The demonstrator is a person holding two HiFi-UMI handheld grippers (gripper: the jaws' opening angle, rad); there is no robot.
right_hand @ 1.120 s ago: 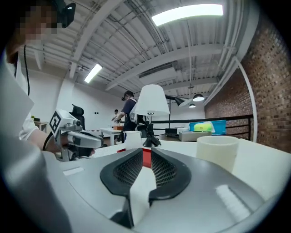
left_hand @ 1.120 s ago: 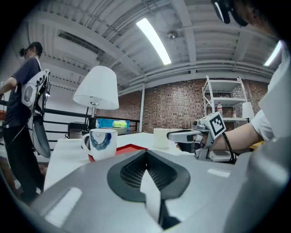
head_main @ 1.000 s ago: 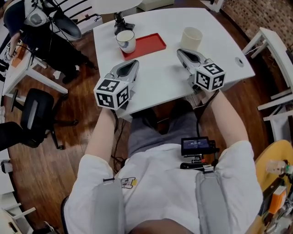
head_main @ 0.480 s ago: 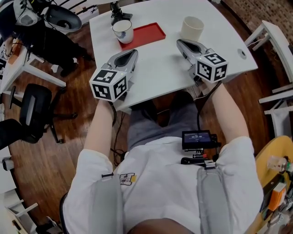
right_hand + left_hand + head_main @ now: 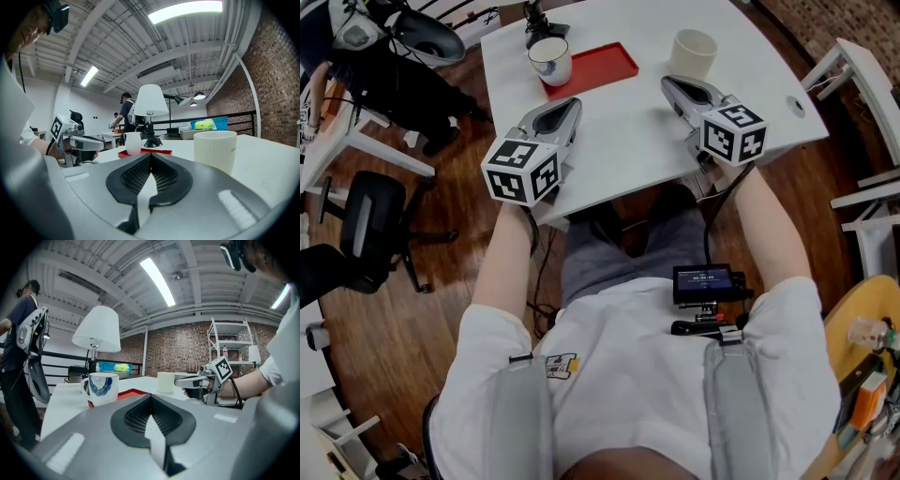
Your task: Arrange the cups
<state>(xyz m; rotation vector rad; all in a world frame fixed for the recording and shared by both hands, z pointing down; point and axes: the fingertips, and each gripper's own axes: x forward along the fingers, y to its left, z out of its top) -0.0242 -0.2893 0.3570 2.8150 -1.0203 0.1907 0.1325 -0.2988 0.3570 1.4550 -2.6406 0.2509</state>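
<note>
Left gripper (image 5: 571, 102) and right gripper (image 5: 667, 83) are staying put, jaws together, empty; only gripper views are showing the lampshade (image 5: 97, 329).

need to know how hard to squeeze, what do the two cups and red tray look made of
Mug with blue pattern: likely glazed ceramic; glossy white, thick wall, handle.
Cream cup: matte, plain, no handle in view; plastic or ceramic, cannot tell.
Red tray: probably plastic; even colour, thin raised rim.
</note>
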